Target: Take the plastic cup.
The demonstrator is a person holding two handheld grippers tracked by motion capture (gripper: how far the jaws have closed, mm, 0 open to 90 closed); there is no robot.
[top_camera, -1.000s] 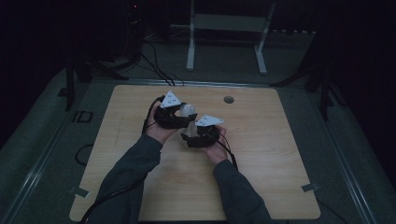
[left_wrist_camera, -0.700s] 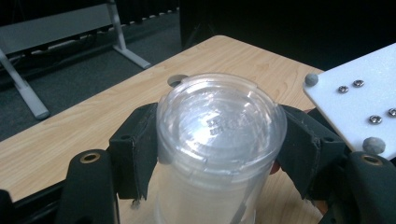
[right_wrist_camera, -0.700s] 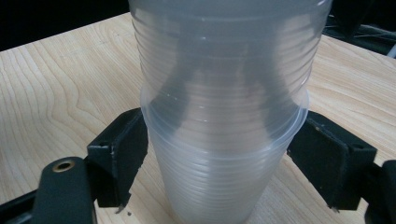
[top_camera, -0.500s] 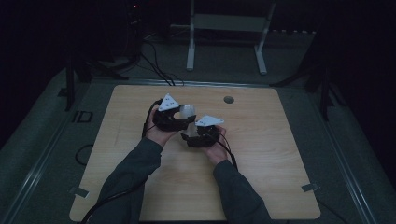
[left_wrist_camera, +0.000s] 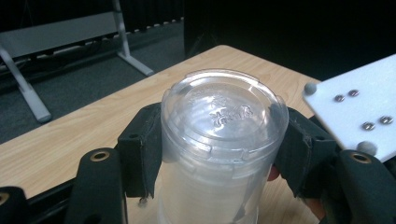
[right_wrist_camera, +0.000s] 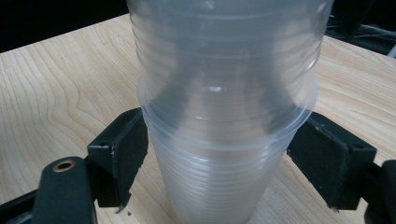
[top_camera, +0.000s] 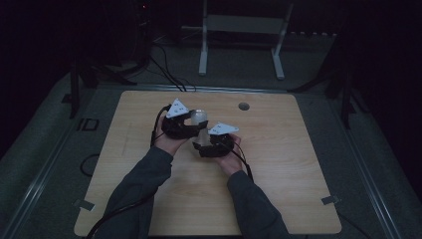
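Jaws of the left gripper (left_wrist_camera: 219, 154) have just squeezed in on the top clear plastic cup (left_wrist_camera: 219, 135); right gripper (right_wrist_camera: 219, 163) hugs the cup stack (right_wrist_camera: 224, 140); pulling one cup off looks next.

place: a dim lab or recording studio | evidence: a bare wooden table (top_camera: 298, 189) stood on grey carpet (top_camera: 50, 149), black cables (top_camera: 169, 74) ran across the floor at upper left of the frame, a white metal stand (top_camera: 239, 30) at top centre, dark surroundings all around

glossy, ribbed clear plastic cups (right_wrist_camera: 224, 116) between matt black jaws, above a smooth pale wood-grain table (top_camera: 308, 164).
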